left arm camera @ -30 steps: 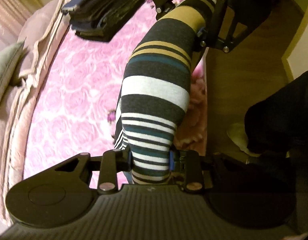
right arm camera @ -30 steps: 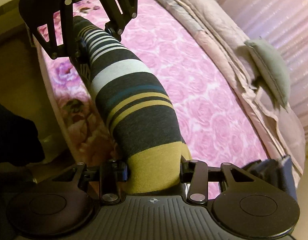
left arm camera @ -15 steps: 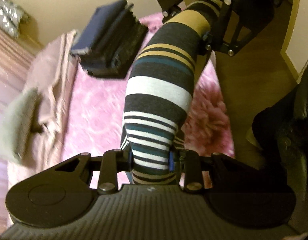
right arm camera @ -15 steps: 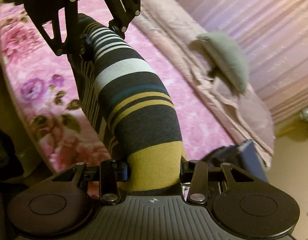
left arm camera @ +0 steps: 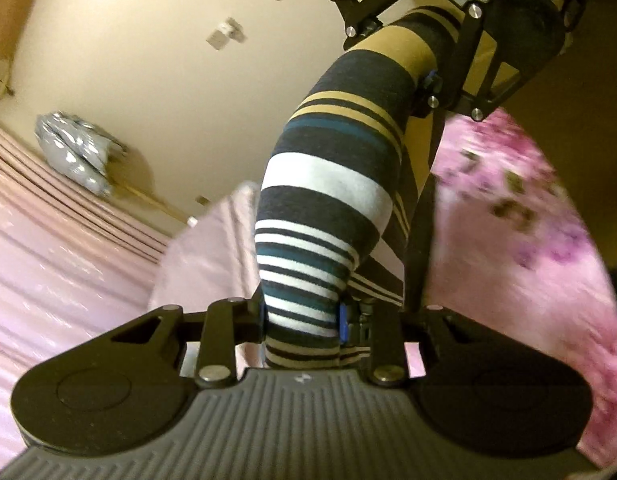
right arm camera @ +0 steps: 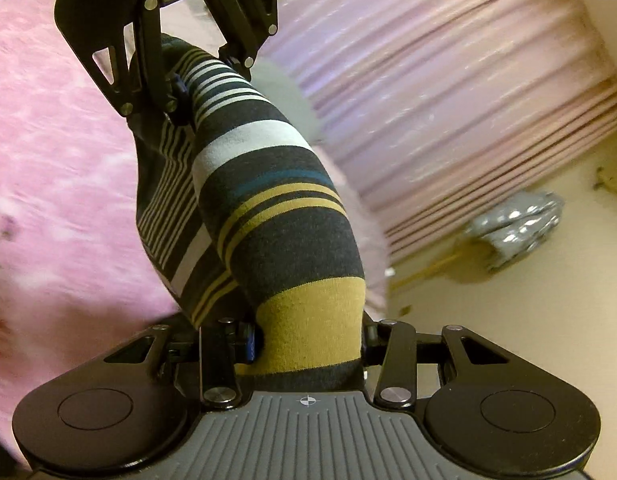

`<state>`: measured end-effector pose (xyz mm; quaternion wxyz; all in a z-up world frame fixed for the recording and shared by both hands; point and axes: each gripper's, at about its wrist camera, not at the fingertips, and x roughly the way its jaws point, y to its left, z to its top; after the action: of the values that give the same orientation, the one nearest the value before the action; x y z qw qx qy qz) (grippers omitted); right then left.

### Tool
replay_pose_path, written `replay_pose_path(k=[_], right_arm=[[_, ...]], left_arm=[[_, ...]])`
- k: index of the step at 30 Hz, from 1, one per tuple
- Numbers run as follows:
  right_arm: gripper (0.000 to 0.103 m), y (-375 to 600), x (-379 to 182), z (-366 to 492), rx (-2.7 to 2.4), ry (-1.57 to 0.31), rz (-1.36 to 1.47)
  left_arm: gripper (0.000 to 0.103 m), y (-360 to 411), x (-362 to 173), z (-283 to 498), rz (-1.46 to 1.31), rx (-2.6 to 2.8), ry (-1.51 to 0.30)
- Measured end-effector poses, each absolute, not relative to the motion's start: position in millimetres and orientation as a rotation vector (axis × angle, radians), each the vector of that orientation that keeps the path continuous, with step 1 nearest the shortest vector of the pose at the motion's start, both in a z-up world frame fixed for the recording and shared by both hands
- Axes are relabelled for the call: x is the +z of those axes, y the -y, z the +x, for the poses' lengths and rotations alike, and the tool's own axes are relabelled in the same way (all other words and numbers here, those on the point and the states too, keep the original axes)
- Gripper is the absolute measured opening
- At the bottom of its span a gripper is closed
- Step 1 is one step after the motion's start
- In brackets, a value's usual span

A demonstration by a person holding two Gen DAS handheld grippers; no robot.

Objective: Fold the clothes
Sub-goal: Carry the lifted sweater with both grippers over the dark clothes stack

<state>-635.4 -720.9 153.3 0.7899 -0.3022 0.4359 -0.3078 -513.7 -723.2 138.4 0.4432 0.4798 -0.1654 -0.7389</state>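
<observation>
Stretching between the two grippers, the striped garment [left arm camera: 328,184] hangs in the air as a rolled band, one end in each set of jaws. The left gripper [left arm camera: 304,316] has its jaws clamped on the end with narrow white, teal and dark stripes, the cloth pinched between the blue-edged pads and bulging out just past them. The right gripper [right arm camera: 308,344] has its jaws clamped on the end with the broad mustard stripe, which fills the gap between its fingers. In the left wrist view the right gripper [left arm camera: 412,60] shows at the top, gripping the mustard end; in the right wrist view the left gripper [right arm camera: 200,76] shows at the top, holding the thin-striped end. A looser fold of the garment droops below the taut band, between the two grippers. Under and beside it lies the pink floral blanket [left arm camera: 508,240] on the bed, blurred. Pink pleated curtains [right arm camera: 448,92] run behind, and a silvery crinkled bundle [left arm camera: 74,152] sits against the cream wall [left arm camera: 168,60].
</observation>
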Motion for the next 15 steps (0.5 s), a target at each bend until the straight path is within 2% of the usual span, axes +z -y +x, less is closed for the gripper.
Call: replay_pose_path(k=[5, 9, 11, 15], right_arm=[[0.042, 854.8, 162.4, -666.7, -0.634, -0.891, -0.721], [0.042, 944.5, 160.1, -687.5, -0.625, -0.833, -0.776], [0.042, 972.0, 138.0, -696.8, -0.627, -0.807, -0.792], [0.042, 992.0, 50.1, -711.0, -0.569, -0.860, -0.770]], left_arm=[[0.028, 846.4, 140.9, -548.2, 1.180, -1.745, 0.413], [0.028, 914.7, 128.1, -570.3, 1.157, -1.656, 0.465], [0.028, 934.4, 104.6, -581.6, 1.167, -1.627, 0.501], [0.028, 955.4, 4.4, -603.4, 1.274, -1.637, 0.494]])
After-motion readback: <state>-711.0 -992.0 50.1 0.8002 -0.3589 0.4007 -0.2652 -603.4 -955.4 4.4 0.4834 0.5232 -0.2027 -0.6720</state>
